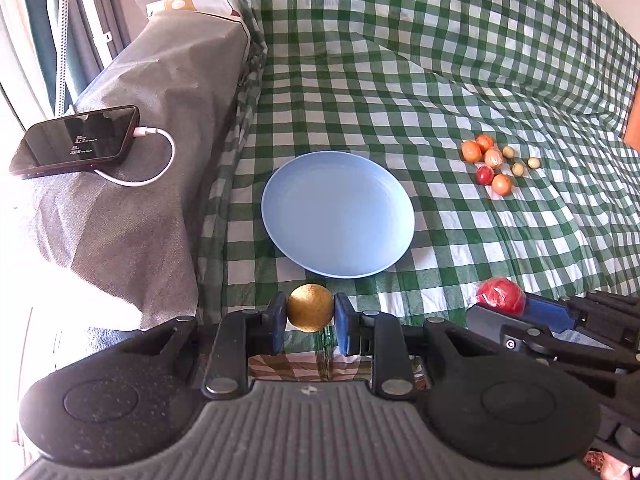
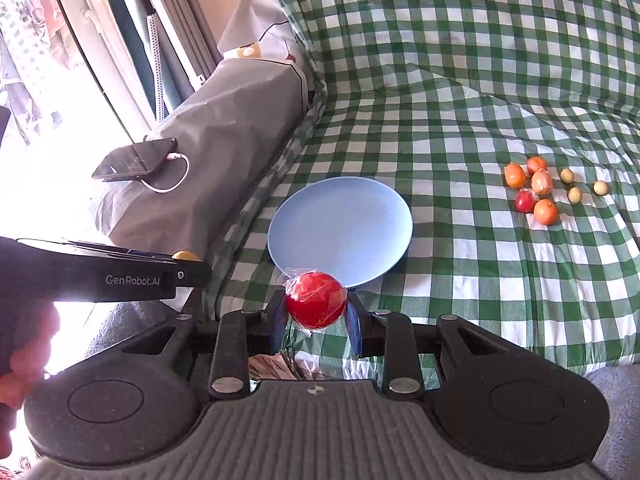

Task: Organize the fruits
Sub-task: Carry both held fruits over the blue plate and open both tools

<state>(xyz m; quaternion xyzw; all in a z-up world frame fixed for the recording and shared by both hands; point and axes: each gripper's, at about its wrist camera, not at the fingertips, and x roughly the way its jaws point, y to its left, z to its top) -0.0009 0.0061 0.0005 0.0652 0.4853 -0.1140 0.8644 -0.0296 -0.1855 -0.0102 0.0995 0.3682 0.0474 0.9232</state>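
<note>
**Ana:** Left wrist view shows the left gripper clamped on a golden-brown round fruit, pads at its widest girth, held just short of the near rim of the empty blue plate. What does the other side hold?

**Ben:** The right gripper is pinched on a red fruit in clear wrap, over the plate's near edge. Its film looks slick, so the fruit may well slide if the squeeze eases.

**Ana:** Both fruits look small, light and firm. A hold across the middle seems best, since round skin can squirt out from an off-centre pinch.

**Ben:** The remaining pile of fruits lies on the green checked cloth, well apart from the plate, to its right.

**Ana:** Some of those also look wrapped, so equally slippery.
</note>
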